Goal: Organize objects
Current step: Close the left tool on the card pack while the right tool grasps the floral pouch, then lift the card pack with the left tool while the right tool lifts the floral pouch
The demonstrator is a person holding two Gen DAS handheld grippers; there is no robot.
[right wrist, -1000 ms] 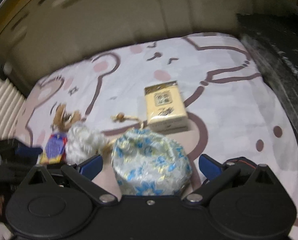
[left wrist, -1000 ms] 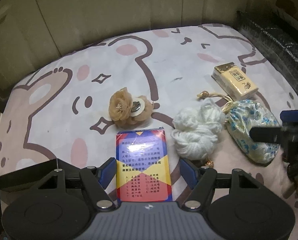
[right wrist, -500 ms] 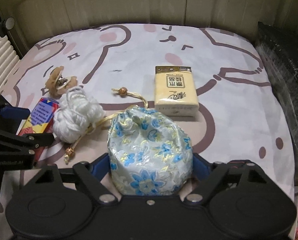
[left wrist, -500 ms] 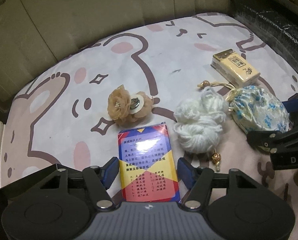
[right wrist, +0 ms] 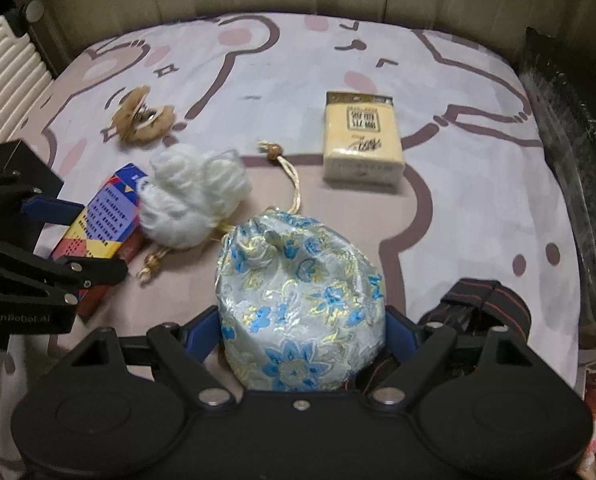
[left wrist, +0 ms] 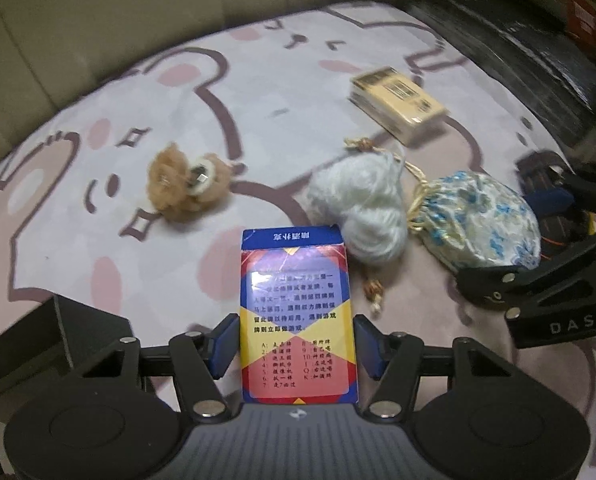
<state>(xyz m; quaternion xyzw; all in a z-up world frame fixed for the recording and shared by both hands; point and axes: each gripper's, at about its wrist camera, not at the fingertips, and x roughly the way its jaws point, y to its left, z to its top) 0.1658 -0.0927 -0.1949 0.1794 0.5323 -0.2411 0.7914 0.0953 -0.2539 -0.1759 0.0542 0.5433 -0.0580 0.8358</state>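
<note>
A blue, red and yellow card box [left wrist: 298,312] stands between the blue pads of my left gripper [left wrist: 295,344], which press on its two long sides. Its far end is tipped up beside a ball of white yarn [left wrist: 362,208]. My right gripper [right wrist: 302,332] is shut on a blue-flowered drawstring pouch [right wrist: 302,296]; its gold cord runs toward the yarn [right wrist: 189,196]. In the right wrist view the card box [right wrist: 105,220] sits at the left in the other gripper's fingers. In the left wrist view the pouch [left wrist: 478,224] lies at the right.
A tan fabric flower clip [left wrist: 185,184] lies to the back left and a yellow tissue pack [right wrist: 362,140] to the back right, on a cartoon-bear sheet [right wrist: 478,200]. A black banded strap [right wrist: 486,304] lies beside the pouch. A dark wrapped bundle [right wrist: 570,140] borders the right edge.
Both grippers closed: the left pads came in against the card box, the right pads against the pouch. Both views rolled a little and the card box's far end tipped up.
</note>
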